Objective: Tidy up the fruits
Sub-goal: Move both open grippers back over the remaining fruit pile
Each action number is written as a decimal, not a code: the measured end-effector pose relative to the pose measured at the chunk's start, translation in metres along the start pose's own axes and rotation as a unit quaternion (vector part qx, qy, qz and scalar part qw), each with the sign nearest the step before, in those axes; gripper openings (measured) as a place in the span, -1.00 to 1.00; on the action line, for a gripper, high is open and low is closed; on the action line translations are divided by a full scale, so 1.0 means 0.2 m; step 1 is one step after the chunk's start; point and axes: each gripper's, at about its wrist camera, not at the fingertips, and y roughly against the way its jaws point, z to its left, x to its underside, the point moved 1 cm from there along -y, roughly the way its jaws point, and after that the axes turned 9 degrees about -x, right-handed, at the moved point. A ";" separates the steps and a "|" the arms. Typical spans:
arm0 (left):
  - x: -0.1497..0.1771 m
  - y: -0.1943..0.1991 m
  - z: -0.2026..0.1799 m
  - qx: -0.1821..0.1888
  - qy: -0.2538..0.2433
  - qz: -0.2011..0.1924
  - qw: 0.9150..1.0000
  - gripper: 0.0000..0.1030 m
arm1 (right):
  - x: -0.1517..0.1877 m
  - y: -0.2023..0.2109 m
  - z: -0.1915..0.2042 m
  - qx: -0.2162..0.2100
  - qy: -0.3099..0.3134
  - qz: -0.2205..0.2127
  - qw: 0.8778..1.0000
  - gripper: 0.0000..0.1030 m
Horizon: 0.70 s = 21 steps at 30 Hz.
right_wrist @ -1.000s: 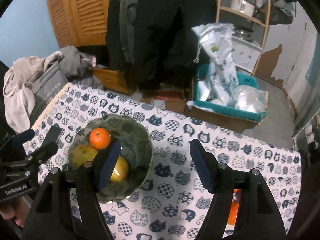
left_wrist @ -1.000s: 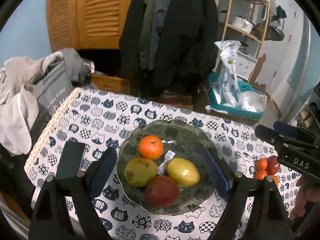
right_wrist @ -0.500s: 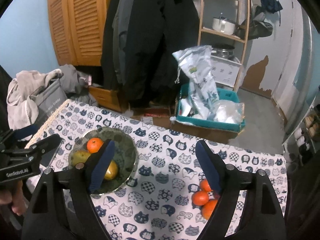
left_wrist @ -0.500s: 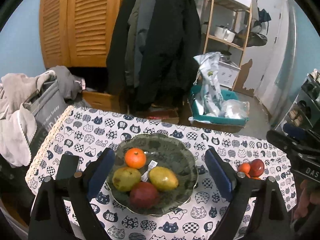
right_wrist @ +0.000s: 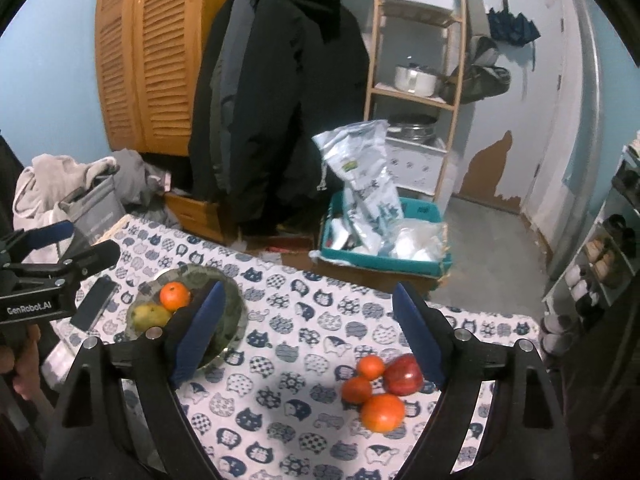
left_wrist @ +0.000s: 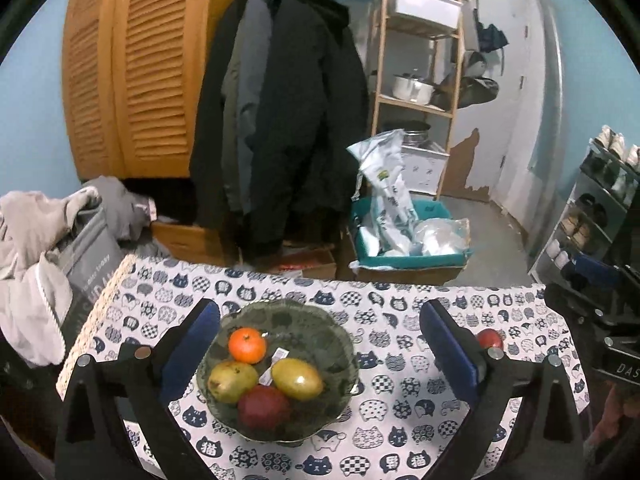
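Observation:
A dark glass bowl (left_wrist: 288,312) stands on the cat-print tablecloth (left_wrist: 400,360). It holds an orange (left_wrist: 247,345), two yellow-green mangoes (left_wrist: 232,376) (left_wrist: 297,379) and a red fruit (left_wrist: 264,406). My left gripper (left_wrist: 320,312) hovers above and in front of the bowl, jaws opening wide, gripping nothing. To the right lie a red apple (right_wrist: 402,374) and three oranges (right_wrist: 382,412) loose on the cloth. My right gripper (right_wrist: 309,290) hangs above the cloth between bowl (right_wrist: 192,276) and loose fruit, jaws opening, empty. The left gripper (right_wrist: 88,240) shows at the left edge there.
A black phone (right_wrist: 94,304) lies left of the bowl. Beyond the table's far edge sit a teal box of bags (left_wrist: 400,256), hanging coats (left_wrist: 280,120), a clothes pile (left_wrist: 40,260) and a wooden shelf (left_wrist: 420,80). A shoe rack (left_wrist: 600,216) stands at the right.
Both grippers have risen and drawn back from the table, so the bowl looks smaller. Both pairs of jaws have widened. The loose fruit has come into the right wrist view.

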 end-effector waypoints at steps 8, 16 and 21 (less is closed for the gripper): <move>-0.04 0.05 -0.17 0.016 -0.024 -0.013 1.000 0.98 | 0.03 0.13 -0.12 0.016 -0.011 -0.018 1.000 0.64; -0.04 0.02 -0.38 0.036 -0.054 -0.008 0.998 0.98 | 0.12 0.14 -0.30 0.041 -0.041 -0.007 0.998 0.64; 0.00 -0.04 -0.51 0.042 -0.075 0.003 0.996 0.98 | 0.21 0.12 -0.44 0.056 -0.065 0.011 0.996 0.64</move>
